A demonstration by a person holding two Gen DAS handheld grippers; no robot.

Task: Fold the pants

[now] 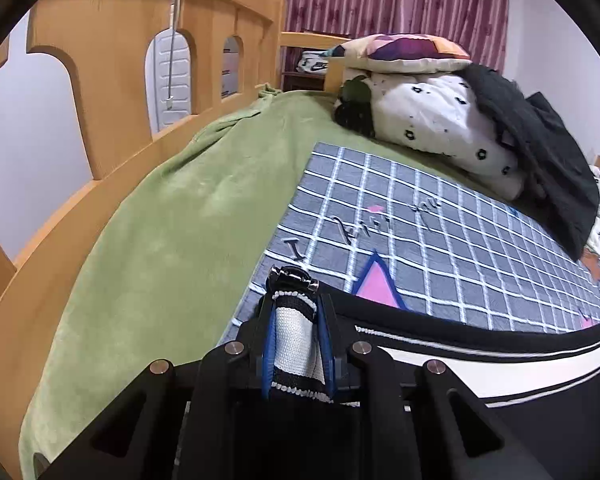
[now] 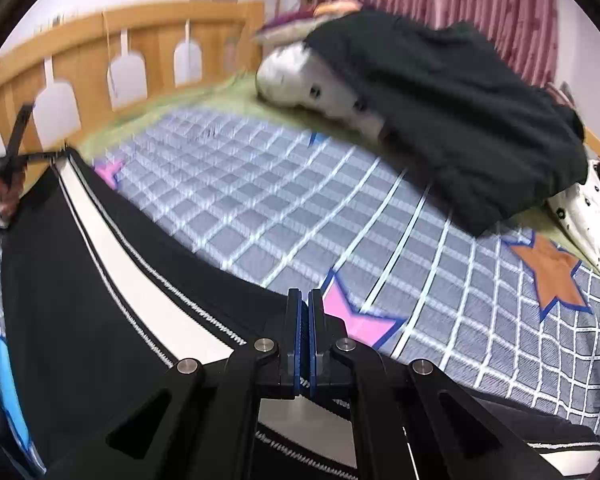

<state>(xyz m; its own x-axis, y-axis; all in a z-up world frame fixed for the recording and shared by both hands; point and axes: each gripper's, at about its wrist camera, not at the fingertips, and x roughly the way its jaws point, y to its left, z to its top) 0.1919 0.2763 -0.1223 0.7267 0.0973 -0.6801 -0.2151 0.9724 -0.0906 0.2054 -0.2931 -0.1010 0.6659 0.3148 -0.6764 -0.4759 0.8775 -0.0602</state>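
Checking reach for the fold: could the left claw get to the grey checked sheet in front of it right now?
Probably not freely. The left claw is shut on the pants, its jaws filled by the striped white band. The grey checked sheet ahead lies bare, but reaching it means carrying or dropping the pants.

Your pants (image 2: 100, 264) lie on the sheet (image 1: 440, 240), which lies on the blanket (image 1: 160, 240) covering the bed. Rail (image 1: 112, 60) left of you; pillows (image 1: 428, 120) piled behind the sheet.

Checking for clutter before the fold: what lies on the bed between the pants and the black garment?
In the right wrist view, only bare checked sheet with printed stars lies between the pants and the black garment.
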